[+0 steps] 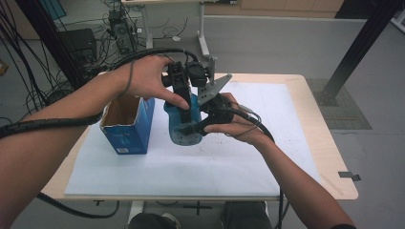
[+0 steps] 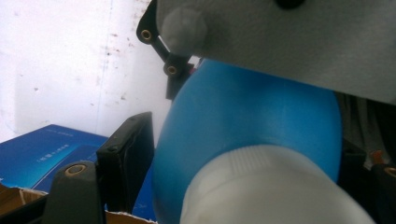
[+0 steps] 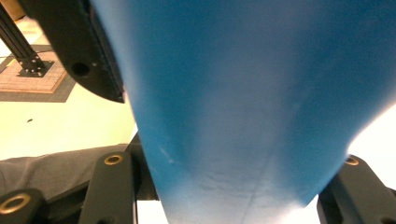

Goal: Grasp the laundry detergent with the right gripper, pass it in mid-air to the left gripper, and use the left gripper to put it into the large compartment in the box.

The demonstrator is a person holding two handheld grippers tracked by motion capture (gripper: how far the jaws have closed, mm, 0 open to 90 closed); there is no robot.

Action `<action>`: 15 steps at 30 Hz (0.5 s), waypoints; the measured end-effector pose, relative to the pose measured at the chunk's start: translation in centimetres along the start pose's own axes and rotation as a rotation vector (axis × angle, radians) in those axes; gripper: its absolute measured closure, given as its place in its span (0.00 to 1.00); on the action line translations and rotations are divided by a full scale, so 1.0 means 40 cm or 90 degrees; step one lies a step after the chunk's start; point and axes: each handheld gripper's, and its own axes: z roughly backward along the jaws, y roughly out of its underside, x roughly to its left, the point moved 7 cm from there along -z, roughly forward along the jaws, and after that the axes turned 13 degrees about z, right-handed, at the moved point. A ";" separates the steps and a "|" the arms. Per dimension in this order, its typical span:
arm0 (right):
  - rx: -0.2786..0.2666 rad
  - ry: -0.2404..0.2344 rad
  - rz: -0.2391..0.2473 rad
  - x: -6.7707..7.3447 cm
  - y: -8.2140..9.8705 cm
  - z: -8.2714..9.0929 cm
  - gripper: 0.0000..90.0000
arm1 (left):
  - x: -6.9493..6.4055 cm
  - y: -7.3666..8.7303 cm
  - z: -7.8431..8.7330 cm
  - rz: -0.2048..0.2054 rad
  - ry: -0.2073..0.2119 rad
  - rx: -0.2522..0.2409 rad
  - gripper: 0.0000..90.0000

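A blue bottle (image 1: 182, 138) stands upright on the white sheet, just right of the open box. My right gripper (image 1: 193, 128) comes in from the right and is shut on its body; in the right gripper view the bottle (image 3: 243, 93) fills the space between the black pads (image 3: 109, 186). My left gripper (image 1: 184, 106) points down over the bottle's top. In the left gripper view the white cap (image 2: 271, 186) and blue shoulder (image 2: 252, 112) sit between its jaws, with the left pad (image 2: 128, 161) against the shoulder. The other pad is hidden at the frame's edge.
An open blue cardboard box (image 1: 126, 124) stands left of the bottle, its flap visible near my left pad (image 2: 42, 149). A white sheet (image 1: 191, 167) covers most of the wooden table (image 1: 310, 95). Cables trail off the table's far left corner.
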 end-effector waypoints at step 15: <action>0.006 -0.004 0.003 0.006 0.004 -0.002 0.49 | -0.010 -0.003 0.002 -0.004 0.018 0.003 0.38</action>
